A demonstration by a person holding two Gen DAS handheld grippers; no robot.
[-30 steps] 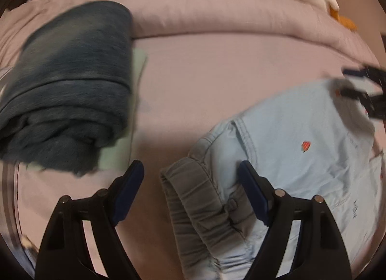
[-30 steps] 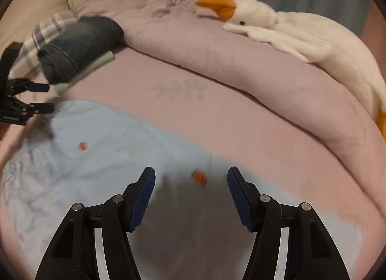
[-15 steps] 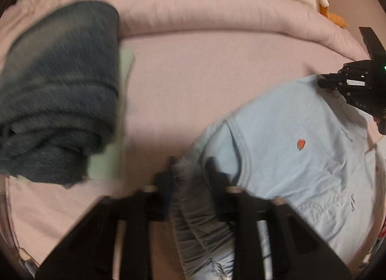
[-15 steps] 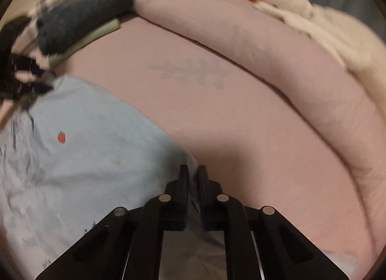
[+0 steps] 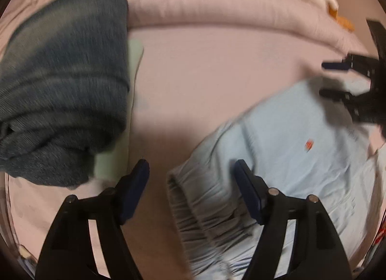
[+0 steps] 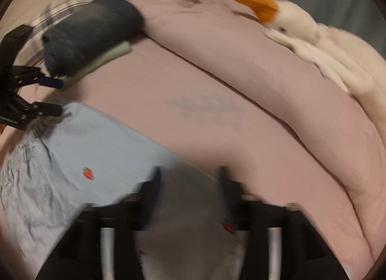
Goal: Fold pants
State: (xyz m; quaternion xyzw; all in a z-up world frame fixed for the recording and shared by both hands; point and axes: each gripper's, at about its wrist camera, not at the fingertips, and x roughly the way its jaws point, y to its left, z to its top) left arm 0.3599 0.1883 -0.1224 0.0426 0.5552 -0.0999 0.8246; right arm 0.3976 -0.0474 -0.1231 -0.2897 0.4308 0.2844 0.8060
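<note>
Light blue pants [image 5: 301, 159] with small red strawberry marks lie folded flat on the pink bedsheet [image 5: 205, 82]. Their gathered elastic waistband [image 5: 193, 198] lies below and between the fingers of my left gripper [image 5: 191, 171], whose jaws are opening and hold nothing. In the right wrist view the pants [image 6: 101, 159] spread to the lower left. My right gripper [image 6: 189, 178], blurred, hangs over their far edge with its jaws opening and the cloth lying loose beneath them. Each gripper shows in the other's view, the right gripper [image 5: 335, 78] at far right and the left gripper [image 6: 51, 96] at far left.
A folded stack of dark blue jeans [image 5: 62, 82] on a pale green garment [image 5: 115, 154] sits to the left. A rolled pink duvet [image 6: 253, 67] crosses the back of the bed, with a white goose plush [image 6: 313, 41] on it. A plaid pillow [image 6: 65, 4] lies behind the jeans.
Both grippers closed on the pants' edges half a second ago and have now spread apart, leaving the cloth on the bed. The right gripper has shifted sideways along the pants' edge.
</note>
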